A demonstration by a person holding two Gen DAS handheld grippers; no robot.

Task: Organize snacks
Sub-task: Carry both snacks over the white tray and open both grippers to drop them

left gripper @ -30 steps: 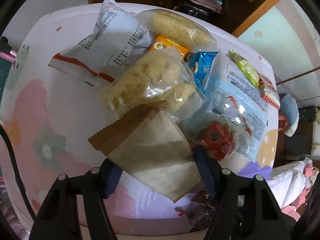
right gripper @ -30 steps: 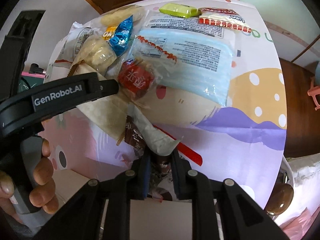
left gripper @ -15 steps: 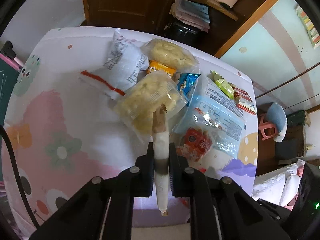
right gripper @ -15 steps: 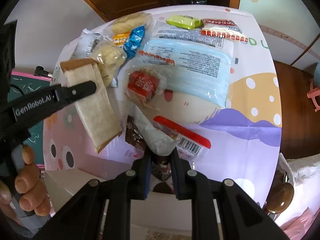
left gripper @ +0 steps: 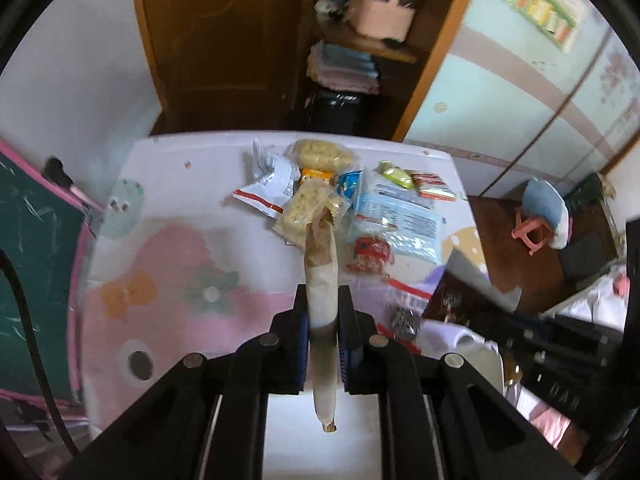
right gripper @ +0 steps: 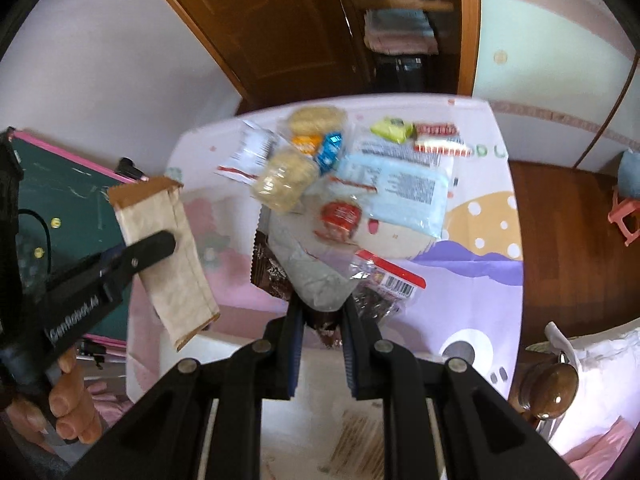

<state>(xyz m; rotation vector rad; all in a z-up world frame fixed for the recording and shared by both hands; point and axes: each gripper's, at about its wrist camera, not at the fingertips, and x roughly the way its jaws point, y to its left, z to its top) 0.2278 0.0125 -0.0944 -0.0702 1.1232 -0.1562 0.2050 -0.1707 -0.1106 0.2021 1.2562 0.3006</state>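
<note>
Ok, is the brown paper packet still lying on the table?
No, the left gripper is shut on the paper packet and holds it up off the table.

I see a brown wooden door [left gripper: 224, 40], pale blue wall [left gripper: 500, 92], dark wood floor [right gripper: 568, 216], a pink stool [left gripper: 530, 236] and a green chalkboard [left gripper: 28, 248].

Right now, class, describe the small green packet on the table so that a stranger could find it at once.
Start at the table with the cartoon cloth and look to its far edge, nearest the wooden door. Past the big pale-blue bag lies the green packet, next to a red-and-white striped packet. It is the only lime-green wrapper there.
</note>
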